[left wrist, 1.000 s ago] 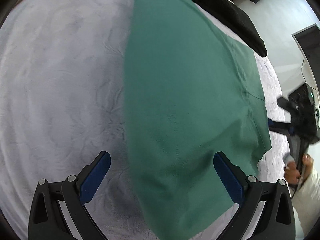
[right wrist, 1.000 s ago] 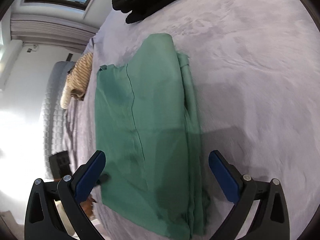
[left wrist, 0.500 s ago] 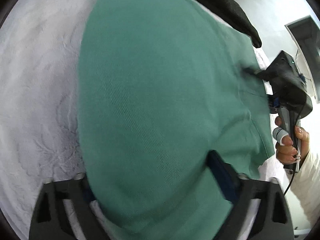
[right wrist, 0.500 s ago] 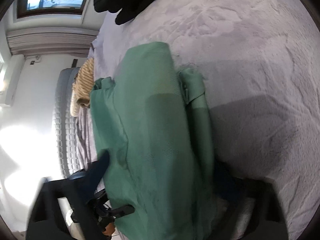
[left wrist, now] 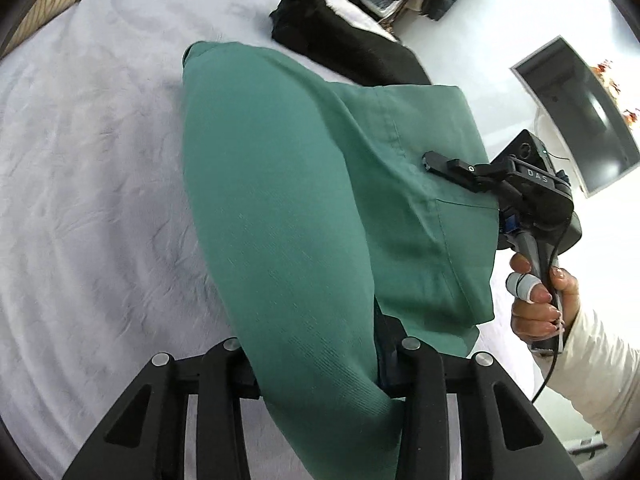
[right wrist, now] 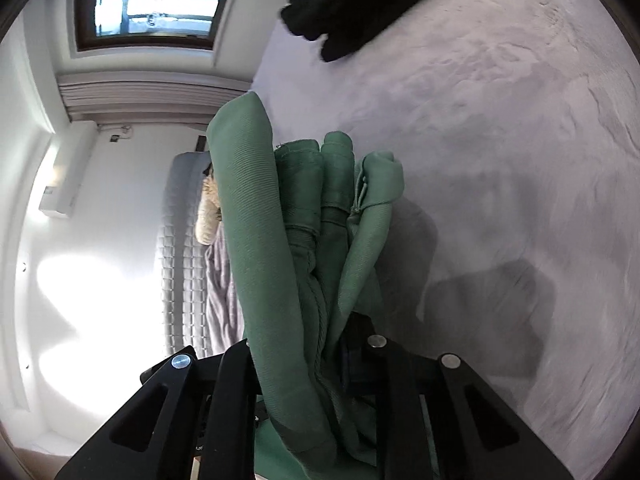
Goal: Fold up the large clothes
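A folded green garment is raised off the pale bed cover at its near end. My left gripper has its jaws closing on one bunched corner, and the cloth fills the gap and hides the pads. In the right wrist view, my right gripper is likewise closing on several stacked folds of the green garment. In the left wrist view, the right gripper clamps the garment's right edge, held by a person's hand.
A black garment lies at the far side of the bed, just beyond the green one, and it also shows as the black garment at top. A striped beige item sits near the headboard. A dark screen stands off the bed's right.
Both grippers went from wide open over the flat garment to closed on its near edge. They have lifted that edge, so the cloth now bunches and hangs between them.
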A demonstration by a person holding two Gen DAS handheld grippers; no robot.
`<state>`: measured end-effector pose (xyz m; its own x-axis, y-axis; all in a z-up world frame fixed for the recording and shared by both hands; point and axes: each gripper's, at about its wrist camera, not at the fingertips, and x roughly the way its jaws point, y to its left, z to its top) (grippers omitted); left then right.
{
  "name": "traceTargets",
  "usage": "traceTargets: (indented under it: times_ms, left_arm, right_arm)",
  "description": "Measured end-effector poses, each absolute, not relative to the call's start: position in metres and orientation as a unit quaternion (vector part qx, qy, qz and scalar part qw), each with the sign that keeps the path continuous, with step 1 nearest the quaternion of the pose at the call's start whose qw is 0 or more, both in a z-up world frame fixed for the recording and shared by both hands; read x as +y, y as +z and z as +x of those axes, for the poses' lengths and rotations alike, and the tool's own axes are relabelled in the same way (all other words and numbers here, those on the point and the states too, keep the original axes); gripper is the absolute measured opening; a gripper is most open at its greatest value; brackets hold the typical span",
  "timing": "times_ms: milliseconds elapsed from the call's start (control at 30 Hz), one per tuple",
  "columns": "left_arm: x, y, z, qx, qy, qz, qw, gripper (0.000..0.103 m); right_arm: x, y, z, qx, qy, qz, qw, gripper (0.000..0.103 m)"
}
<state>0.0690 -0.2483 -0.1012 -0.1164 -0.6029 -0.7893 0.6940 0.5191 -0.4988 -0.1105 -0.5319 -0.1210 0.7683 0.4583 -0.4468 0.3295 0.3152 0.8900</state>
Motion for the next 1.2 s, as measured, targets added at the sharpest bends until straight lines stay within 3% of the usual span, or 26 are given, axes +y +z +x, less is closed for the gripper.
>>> traceTargets:
  times_ms: [367, 600, 667, 800, 900, 967, 1000, 1133, 1200]
  left_arm:
    - [-0.078, -0.068, 0.027, 0.584, -0.487, 0.085, 0.644, 0.04]
    - [0.016, -0.119, -0.011, 0.636, -0.403, 0.115, 0.648, 0.045]
    - [0.033, -0.133, -0.021, 0.647, -0.381, 0.116, 0.65, 0.047]
    - [0.057, -0.113, -0.016, 0.63, -0.397, 0.105, 0.659, 0.049]
    - [0.063, -0.09, -0.004, 0.597, -0.404, 0.1, 0.686, 0.049]
    - [0.041, -0.08, 0.009, 0.576, -0.399, 0.096, 0.706, 0.049]
    - [0.052, -0.084, 0.018, 0.57, -0.396, 0.096, 0.713, 0.049]
    - [0.005, -0.103, 0.019, 0.564, -0.381, 0.117, 0.723, 0.049]
    - [-0.006, -0.117, 0.014, 0.561, -0.371, 0.145, 0.726, 0.05]
  right_arm:
    - [-0.386, -0.11, -0.143, 0.34, 0.064, 0.614, 0.71, 0.019]
    - [-0.3, -0.173, -0.146, 0.421, 0.024, 0.621, 0.66, 0.019]
    - [-0.298, -0.178, -0.144, 0.446, -0.009, 0.605, 0.659, 0.023]
    - [-0.305, -0.149, -0.14, 0.485, -0.059, 0.529, 0.694, 0.052]
    - [-0.309, -0.127, -0.133, 0.495, -0.081, 0.485, 0.717, 0.054]
    - [-0.303, -0.117, -0.127, 0.493, -0.072, 0.473, 0.727, 0.031]
    - [-0.301, -0.112, -0.12, 0.498, -0.073, 0.459, 0.732, 0.007]
    - [-0.294, -0.11, -0.11, 0.528, -0.093, 0.363, 0.762, 0.006]
    - [-0.306, -0.135, -0.118, 0.549, -0.111, 0.348, 0.752, 0.006]
